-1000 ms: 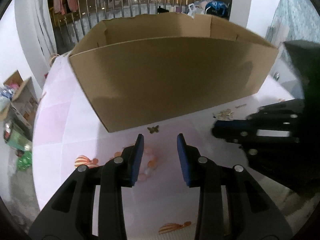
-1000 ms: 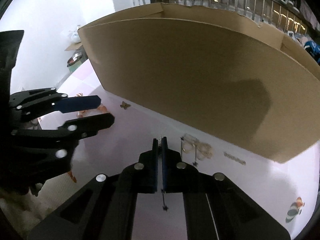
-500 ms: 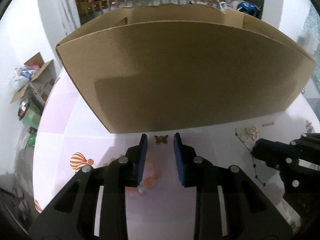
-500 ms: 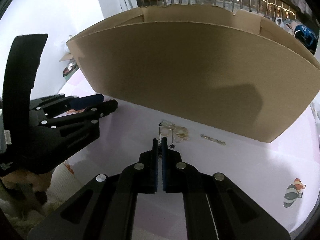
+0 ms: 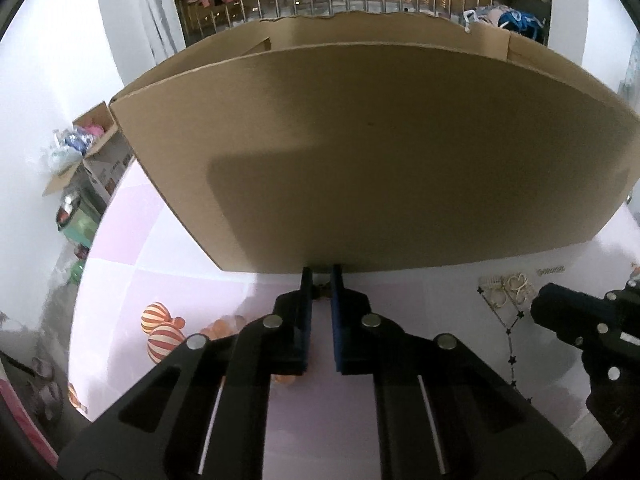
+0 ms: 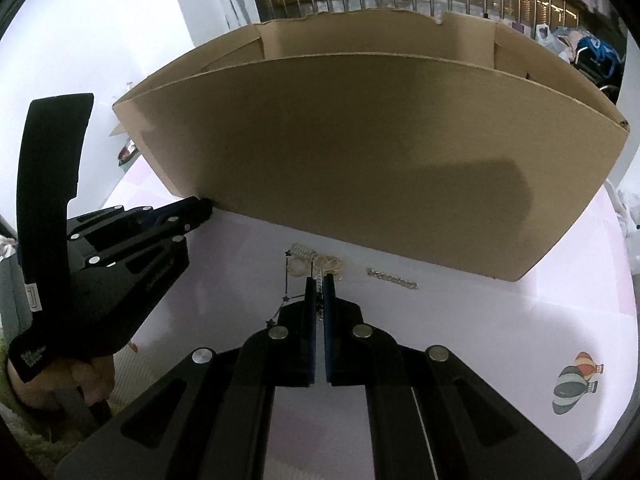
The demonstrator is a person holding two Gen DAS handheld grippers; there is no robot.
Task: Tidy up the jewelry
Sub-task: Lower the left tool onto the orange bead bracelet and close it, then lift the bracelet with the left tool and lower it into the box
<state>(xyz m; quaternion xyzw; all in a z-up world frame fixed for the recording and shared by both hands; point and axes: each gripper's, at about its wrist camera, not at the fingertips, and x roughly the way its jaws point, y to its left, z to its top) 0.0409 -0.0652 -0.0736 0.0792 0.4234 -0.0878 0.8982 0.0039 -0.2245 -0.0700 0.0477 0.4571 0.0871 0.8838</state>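
Note:
A small dark butterfly charm [image 5: 320,289] lies on the pale tablecloth at the foot of a big cardboard box [image 5: 400,160]. My left gripper [image 5: 321,276] is closing on it, both blue pads touching its sides. In the right wrist view the left gripper [image 6: 204,205] shows with its tips at the box's left corner. My right gripper [image 6: 319,280] is shut on a thin dark star chain [image 6: 285,280] that trails left onto the cloth. Just ahead of it lie gold hoop pieces [image 6: 326,264] and a short silver chain [image 6: 392,279].
The box's front wall [image 6: 360,160] rises right behind both grippers. Orange beads [image 5: 224,326] lie partly hidden under my left finger. The right gripper [image 5: 540,308] sits beside the gold pieces [image 5: 508,286]. The cloth has balloon prints [image 6: 576,384]. A hand [image 6: 96,380] holds the left tool.
My left gripper moved forward to the box's foot and its jaws narrowed around the butterfly. The right gripper, still shut on the chain, swung closer to the gold pieces.

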